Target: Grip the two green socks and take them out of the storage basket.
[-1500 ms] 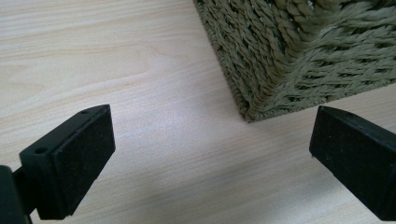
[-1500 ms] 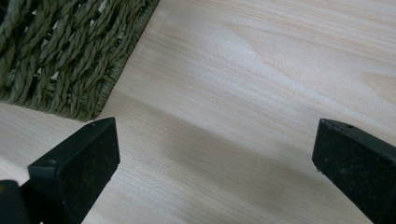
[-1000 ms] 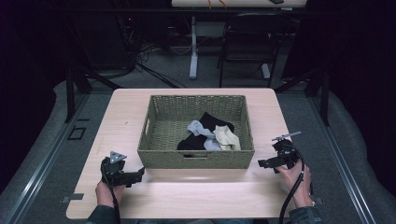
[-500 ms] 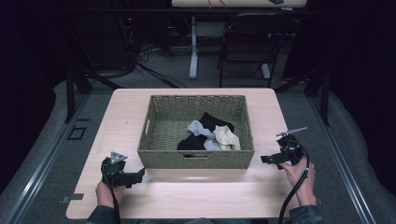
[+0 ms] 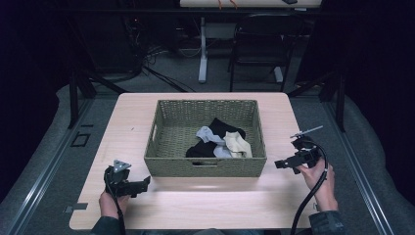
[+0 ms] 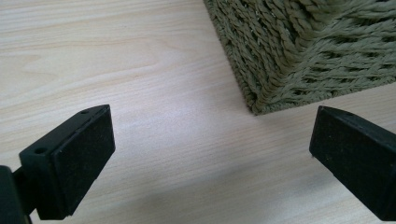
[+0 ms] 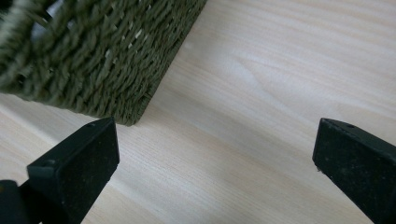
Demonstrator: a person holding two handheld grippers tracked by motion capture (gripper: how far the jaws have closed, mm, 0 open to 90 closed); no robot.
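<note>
A green woven basket [image 5: 169, 128] stands in the middle of the light wood table [image 5: 205, 200]. Inside it, toward the right, lies a heap of socks [image 5: 220, 141]: black, pale grey-blue and cream. My left gripper [image 5: 143, 184] rests low on the table off the basket's near left corner [image 6: 261, 95]; its jaws stand wide open with nothing between them. My right gripper [image 5: 280, 164] is held above the table off the basket's near right corner [image 7: 130, 109], also wide open and empty [image 7: 217, 154].
Bare tabletop runs along the front edge [image 5: 195, 227] and on both sides of the basket. Beyond the table's far edge stand a dark chair [image 5: 257, 49] and a white desk leg [image 5: 202, 54] among floor cables.
My right gripper has risen and drifted a little farther right and away from me. The left gripper and the basket have stayed put.
</note>
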